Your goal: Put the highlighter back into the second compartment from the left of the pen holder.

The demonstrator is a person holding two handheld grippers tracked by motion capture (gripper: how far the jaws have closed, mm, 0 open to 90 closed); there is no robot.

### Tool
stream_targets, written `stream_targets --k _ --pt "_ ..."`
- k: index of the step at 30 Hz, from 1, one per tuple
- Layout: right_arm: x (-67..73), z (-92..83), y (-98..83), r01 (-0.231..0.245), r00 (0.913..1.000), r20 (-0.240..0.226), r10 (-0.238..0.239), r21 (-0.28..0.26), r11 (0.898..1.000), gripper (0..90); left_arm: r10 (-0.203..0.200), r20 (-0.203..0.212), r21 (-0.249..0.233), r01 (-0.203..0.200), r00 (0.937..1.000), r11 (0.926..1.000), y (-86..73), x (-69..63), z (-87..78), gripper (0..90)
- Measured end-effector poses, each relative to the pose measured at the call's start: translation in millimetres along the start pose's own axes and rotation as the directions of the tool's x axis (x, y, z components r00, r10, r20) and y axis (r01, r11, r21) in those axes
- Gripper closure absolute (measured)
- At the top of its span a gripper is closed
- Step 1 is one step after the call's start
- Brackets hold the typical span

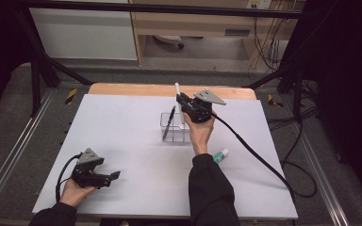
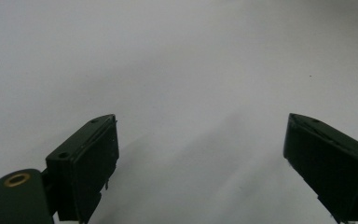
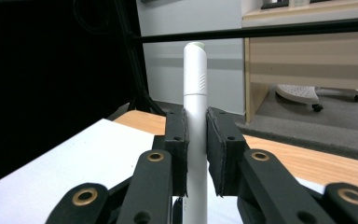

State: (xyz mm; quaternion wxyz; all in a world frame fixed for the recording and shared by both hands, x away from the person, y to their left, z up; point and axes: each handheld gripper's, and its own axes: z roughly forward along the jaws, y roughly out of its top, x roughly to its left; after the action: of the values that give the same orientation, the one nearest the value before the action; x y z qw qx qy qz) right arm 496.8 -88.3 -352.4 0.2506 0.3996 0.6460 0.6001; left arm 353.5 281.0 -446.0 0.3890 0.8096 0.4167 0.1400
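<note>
Right gripper view: white marker (image 3: 195,121), unlabelled.

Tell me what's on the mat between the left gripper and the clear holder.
Nothing: in the high view, bare white mat separates the left gripper from the clear holder.

The white pen's (image 3: 195,135) lower end is running off the bottom edge of the right gripper view, and the right hand-held gripper (image 1: 183,100) is hiding its middle in the high view.
</note>
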Motion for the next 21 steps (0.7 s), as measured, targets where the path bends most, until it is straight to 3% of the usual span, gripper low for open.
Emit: stream_targets --k 9,15,21 --pt "2.1 10.1 -16.6 0.007 0.9999 -0.011 -0.007 0.039 0.999 79.3 -0.002 0.001 0.000 0.002 1.0000 1.0000 -0.4 0.3 -0.1 10.1" --pt "6.8 11.0 -24.5 0.038 0.9992 -0.016 -0.037 0.062 0.997 79.2 -0.002 0.001 0.000 0.002 1.0000 1.0000 -0.5 0.2 -0.1 10.1" --pt "6.9 8.6 -31.8 0.033 0.9993 -0.020 -0.032 0.081 0.996 79.2 -0.002 0.001 0.002 0.002 1.0000 1.0000 -0.4 -0.1 0.3 10.1"
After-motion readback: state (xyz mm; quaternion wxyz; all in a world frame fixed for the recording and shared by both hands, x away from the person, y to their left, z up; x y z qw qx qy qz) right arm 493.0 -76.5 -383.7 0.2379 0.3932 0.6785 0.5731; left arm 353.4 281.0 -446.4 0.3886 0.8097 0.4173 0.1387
